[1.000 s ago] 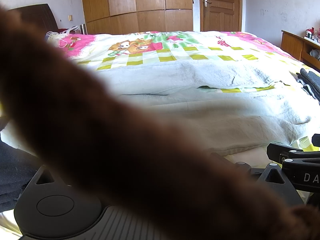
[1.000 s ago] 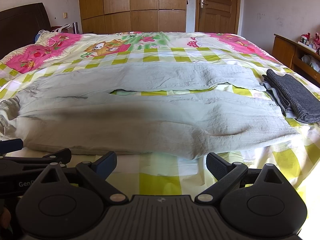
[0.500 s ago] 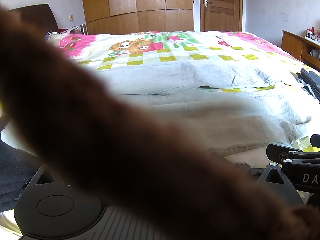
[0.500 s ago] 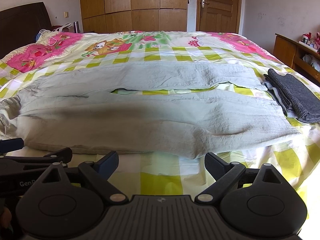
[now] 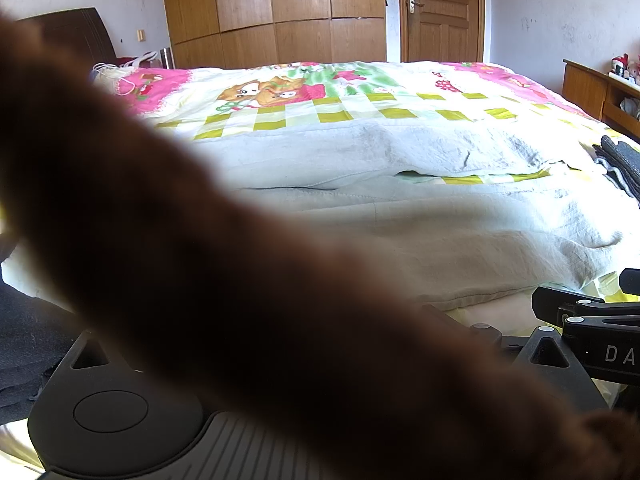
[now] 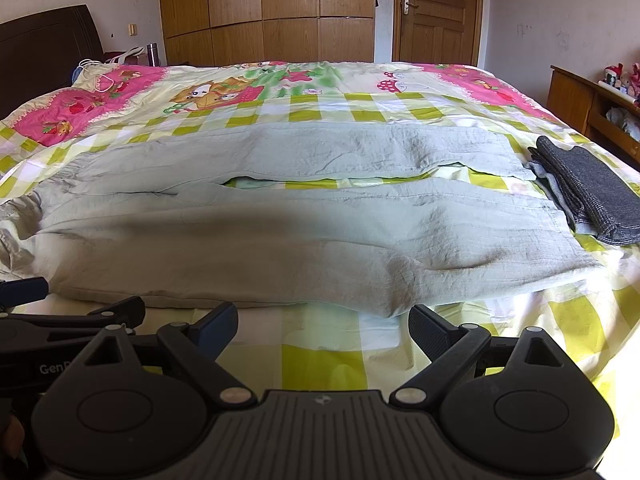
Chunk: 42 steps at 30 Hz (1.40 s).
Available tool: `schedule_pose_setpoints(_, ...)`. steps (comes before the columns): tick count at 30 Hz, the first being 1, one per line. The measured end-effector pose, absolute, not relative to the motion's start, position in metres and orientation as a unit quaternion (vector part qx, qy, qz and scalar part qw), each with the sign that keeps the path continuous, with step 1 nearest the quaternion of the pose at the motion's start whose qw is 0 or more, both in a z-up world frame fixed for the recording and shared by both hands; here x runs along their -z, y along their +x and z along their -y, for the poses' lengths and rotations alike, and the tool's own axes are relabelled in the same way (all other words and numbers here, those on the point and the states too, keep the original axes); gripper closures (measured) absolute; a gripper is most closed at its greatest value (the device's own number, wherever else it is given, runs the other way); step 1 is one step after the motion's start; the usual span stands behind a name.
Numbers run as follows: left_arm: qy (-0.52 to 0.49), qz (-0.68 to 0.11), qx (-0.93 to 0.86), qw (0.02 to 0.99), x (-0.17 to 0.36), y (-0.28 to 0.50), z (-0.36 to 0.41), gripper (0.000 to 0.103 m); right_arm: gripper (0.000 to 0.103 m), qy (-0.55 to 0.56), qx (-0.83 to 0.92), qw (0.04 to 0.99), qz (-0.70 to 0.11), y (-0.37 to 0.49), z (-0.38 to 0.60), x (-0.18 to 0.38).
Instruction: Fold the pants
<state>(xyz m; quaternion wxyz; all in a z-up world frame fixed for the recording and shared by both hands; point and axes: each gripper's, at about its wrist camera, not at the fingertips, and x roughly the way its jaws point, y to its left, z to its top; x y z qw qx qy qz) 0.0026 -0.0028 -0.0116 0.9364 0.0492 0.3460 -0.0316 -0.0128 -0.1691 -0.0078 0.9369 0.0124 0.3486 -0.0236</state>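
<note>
Pale green pants [image 6: 304,216] spread flat across the bed [image 6: 320,360], long axis running crosswise from the bed's left edge to its right, waistband bunched toward the left edge, both leg hems toward the right edge, a thin strip of checked cover showing between the two legs. Near leg lying parallel to the bed's near edge, its fold line just ahead of the right gripper [image 6: 322,330]. That gripper with fingers spread wide, nothing between them, hovering low over bare cover short of the cloth, roughly opposite the middle of the near leg. Left gripper [image 6: 80,314] beside it on the waistband side, nearer the waist end; seen side-on and mostly hidden by a blurred brown mass [image 5: 240,300] in its own view, so spread or pressed together cannot be told. Folded dark grey garment [image 6: 588,192] by the right edge, touching or just beside the hems. Likely next: reaching forward to the near leg's edge, one gripper toward each end.
</note>
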Motion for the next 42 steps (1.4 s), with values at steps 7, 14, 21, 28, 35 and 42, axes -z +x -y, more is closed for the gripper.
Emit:
schedule_pose_setpoints(7,0.049,-0.346,0.032,0.936,0.012,0.003,0.003,0.000,0.001,0.013,0.023,0.937,-0.348,-0.013,0.168,0.008)
schedule_pose_setpoints(14,0.039,-0.347,0.050,0.936,0.004,0.006,-0.002,0.000,0.006,0.029,0.003,0.936,-0.349,-0.007,0.173,0.001)
schedule_pose_setpoints(21,0.058,-0.327,0.071,0.941,-0.011,0.022,-0.021,0.000,0.013,0.010,-0.023,0.933,-0.358,0.022,0.171,-0.004)
schedule_pose_setpoints(28,0.092,-0.352,0.091,0.927,-0.006,0.037,-0.046,0.000,0.013,-0.033,-0.057,0.921,-0.384,0.023,0.173,-0.001)
schedule_pose_setpoints(35,0.160,-0.364,0.111,0.911,-0.006,0.036,-0.087,0.000,0.013,-0.120,-0.151,0.906,-0.377,0.025,0.126,0.004)
schedule_pose_setpoints(42,0.130,-0.383,0.090,0.910,0.014,0.032,-0.136,0.000,0.013,-0.145,-0.211,0.893,-0.369,0.040,0.064,0.014)
